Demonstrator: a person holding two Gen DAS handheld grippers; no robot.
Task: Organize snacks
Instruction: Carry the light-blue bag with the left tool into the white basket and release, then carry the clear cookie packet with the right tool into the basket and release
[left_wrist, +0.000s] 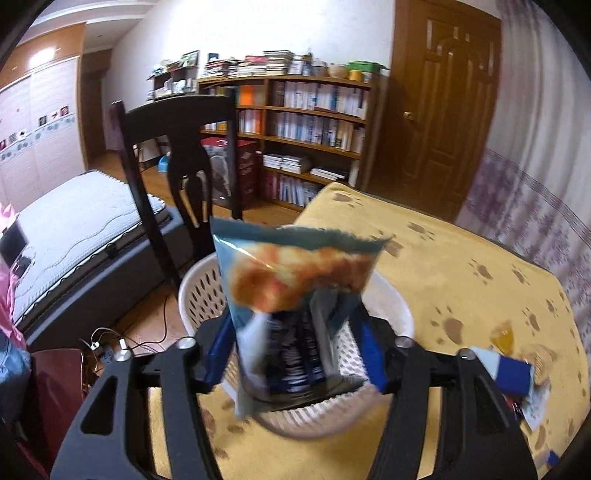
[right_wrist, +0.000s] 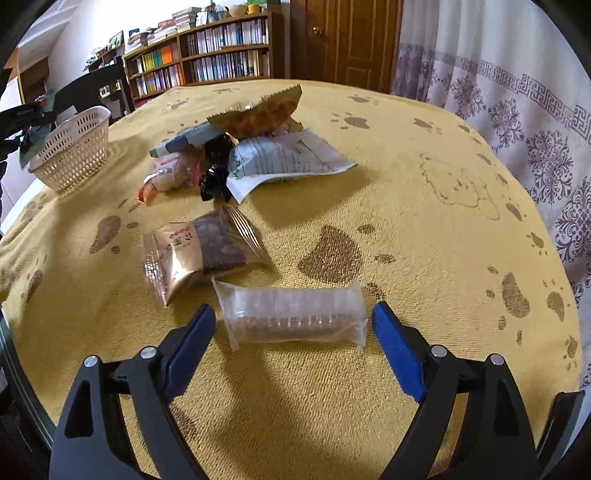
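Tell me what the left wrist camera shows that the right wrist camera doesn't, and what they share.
Only the left wrist view shows the blue snack bag between the left tool's fingers over the basket, plus a bed. Only the right wrist view shows the open right tool straddling a clear packet, with a gold-and-brown packet beyond. Both show the white basket, the yellow paw-print cloth, bookshelf and chair.

Both tongs (left_wrist: 295, 354) (right_wrist: 293, 332): black plastic arms w/ silver screws, blue pads (right_wrist: 397, 354).

basket (right_wrist: 74, 149) at table's (right_wrist: 406, 229) left edge, snack pile (right_wrist: 243, 147) right of it
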